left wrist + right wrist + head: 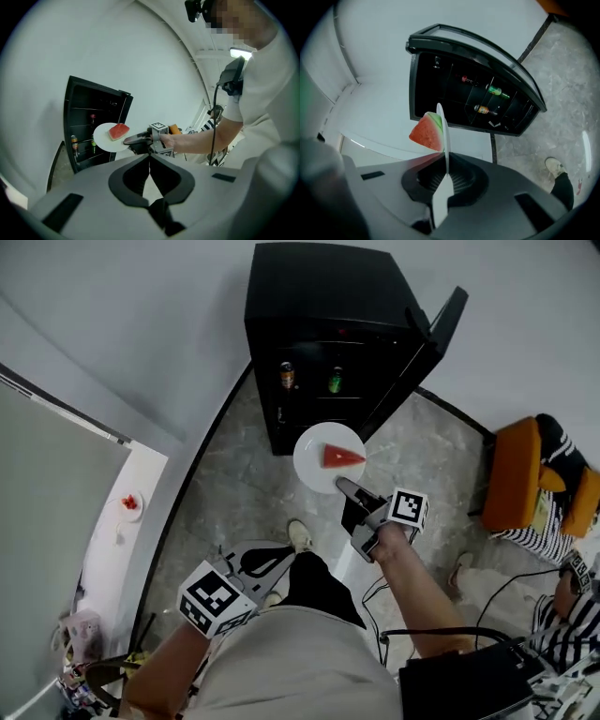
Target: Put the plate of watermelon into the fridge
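Your right gripper (pixel 443 174) has its jaws clamped narrow on the rim of the white plate (pixel 317 465), which juts out ahead of them with the watermelon wedge (pixel 343 457) lying on it. Your left gripper (pixel 150 161) is closed on nothing, low beside your waist. Just beyond the plate stands the black fridge (pixel 319 296), its door (pixel 442 322) swung open and cans (pixel 287 376) on a shelf. You look mid-carry. Next, slide the plate onto a free shelf, keeping it level so the wedge stays put, then release.

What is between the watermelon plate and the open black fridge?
Nothing: the stretch from the round white plate to the black fridge is bare, in the right gripper view.
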